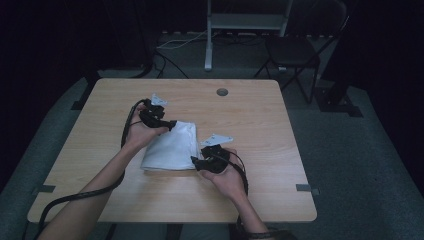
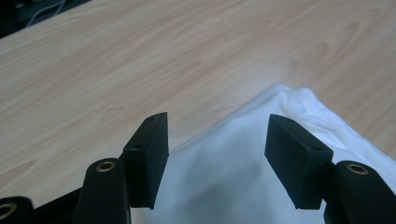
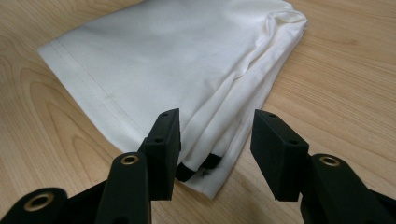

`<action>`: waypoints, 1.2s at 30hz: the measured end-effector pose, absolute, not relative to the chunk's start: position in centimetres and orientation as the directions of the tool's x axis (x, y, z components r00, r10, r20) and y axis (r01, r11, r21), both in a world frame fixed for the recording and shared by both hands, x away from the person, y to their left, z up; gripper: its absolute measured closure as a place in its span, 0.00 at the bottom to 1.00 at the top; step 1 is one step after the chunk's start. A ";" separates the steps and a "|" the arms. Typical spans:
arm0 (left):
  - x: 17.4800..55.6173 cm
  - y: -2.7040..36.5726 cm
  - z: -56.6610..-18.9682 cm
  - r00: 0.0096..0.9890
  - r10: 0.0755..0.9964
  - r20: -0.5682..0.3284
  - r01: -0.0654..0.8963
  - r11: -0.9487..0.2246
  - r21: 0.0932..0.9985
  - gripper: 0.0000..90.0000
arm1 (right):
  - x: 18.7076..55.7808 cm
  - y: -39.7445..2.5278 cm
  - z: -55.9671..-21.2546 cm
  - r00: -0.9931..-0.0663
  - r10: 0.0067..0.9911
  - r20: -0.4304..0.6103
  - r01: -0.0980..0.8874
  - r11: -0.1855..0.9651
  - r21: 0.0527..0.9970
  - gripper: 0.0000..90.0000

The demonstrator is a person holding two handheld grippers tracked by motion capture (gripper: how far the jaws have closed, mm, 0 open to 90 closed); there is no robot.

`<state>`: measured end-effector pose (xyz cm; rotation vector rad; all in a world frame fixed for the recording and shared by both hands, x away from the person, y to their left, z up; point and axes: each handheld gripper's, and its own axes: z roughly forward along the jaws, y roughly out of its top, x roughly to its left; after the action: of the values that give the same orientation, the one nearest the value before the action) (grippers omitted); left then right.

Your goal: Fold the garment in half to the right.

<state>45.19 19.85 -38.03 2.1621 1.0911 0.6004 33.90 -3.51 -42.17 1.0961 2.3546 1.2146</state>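
White folded cloth (image 1: 171,146) lies near the middle of the wooden table (image 1: 260,115), layered edges stacked at its near right corner. The right gripper (image 3: 215,147) hangs over that corner, jaws wide apart and empty; the left gripper (image 2: 217,149) hovers at the far left corner, equally open, holding nothing. To fold cleanly, each should probably pinch all layers at once, low against the wood. Bare tabletop surrounds the cloth on every side, with the table edges well apart from it.
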 end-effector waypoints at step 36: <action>46.1 19.1 -41.7 0.500 0.826 0.262 0.542 -0.534 0.649 0.44 | 33.7 -3.1 -43.3 -0.682 0.726 0.089 0.511 0.386 0.768 0.57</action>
<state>46.05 19.13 -41.73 2.2555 1.1224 0.7700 33.72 -3.09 -43.27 1.0920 2.3843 1.1806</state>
